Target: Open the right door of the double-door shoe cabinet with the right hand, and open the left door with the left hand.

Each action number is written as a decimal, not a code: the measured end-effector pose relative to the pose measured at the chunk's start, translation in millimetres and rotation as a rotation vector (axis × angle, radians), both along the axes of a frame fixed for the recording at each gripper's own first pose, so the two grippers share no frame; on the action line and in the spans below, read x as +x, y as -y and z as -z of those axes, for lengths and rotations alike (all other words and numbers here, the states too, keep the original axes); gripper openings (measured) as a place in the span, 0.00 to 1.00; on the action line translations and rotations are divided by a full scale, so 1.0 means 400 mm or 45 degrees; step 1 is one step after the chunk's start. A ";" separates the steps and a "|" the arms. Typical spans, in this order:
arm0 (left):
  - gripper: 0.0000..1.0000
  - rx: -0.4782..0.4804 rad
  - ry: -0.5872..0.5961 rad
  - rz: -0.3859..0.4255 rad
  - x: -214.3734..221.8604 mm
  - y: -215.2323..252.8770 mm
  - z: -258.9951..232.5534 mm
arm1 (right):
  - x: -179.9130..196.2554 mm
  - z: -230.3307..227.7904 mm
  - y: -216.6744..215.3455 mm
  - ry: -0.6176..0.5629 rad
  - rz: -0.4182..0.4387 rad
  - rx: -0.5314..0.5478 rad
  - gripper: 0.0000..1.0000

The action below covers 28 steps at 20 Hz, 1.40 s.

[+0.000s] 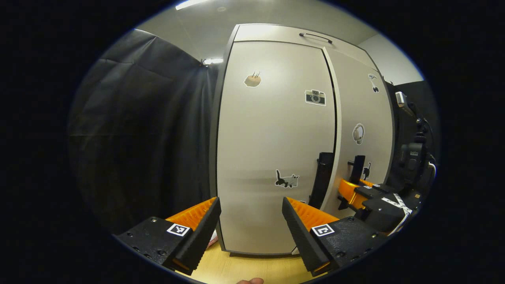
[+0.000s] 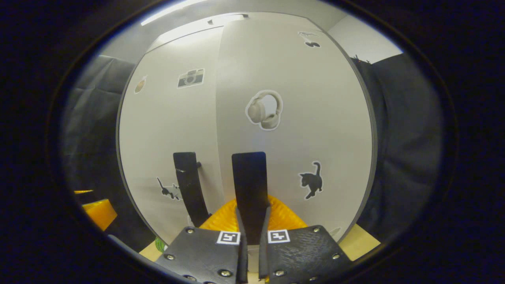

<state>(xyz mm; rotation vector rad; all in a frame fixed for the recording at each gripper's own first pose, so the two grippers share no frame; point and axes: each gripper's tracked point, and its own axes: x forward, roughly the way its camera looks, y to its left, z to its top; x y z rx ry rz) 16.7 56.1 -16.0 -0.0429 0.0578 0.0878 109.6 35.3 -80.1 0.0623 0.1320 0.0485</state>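
The shoe cabinet point(image 1: 276, 157) stood upright on a wooden desk point(image 1: 236, 268), with black cloth on the booth wall to either side. Both doors appeared closed or very nearly so; a dark seam ran between them.

In the left gripper view, the left gripper point(image 1: 251, 221) was held short of the left door point(image 1: 272, 138), its jaws set wide apart and holding nothing. The left door handle point(image 1: 321, 179), a dark vertical bar, sat near the seam, off to the right of that gripper and apart from it. Stickers of a camera point(image 1: 315, 97) and a cat point(image 1: 287, 180) were on this door. A fingertip point(image 1: 248, 281) showed at the bottom edge of the view.

The right gripper point(image 2: 252, 236) was at the right door point(image 2: 300, 118). In the right gripper view its jaws were drawn narrow around the right door handle point(image 2: 249, 185), one finger on each side of the dark bar and pressing on it. A headphone sticker point(image 2: 264, 109) sat above the handle and a black cat sticker point(image 2: 311, 179) beside it. The same gripper showed in the left gripper view at the right door's handle point(image 1: 358, 167).
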 end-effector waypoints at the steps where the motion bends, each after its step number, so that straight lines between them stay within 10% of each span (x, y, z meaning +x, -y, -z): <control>1: 0.96 -0.002 0.000 -0.007 -0.009 -0.005 0.000 | -0.009 -0.002 0.001 -0.002 -0.013 0.005 0.11; 28: 0.96 0.020 -0.056 0.012 -0.106 -0.002 0.034 | -0.221 -0.027 0.149 -0.045 -0.175 0.028 0.11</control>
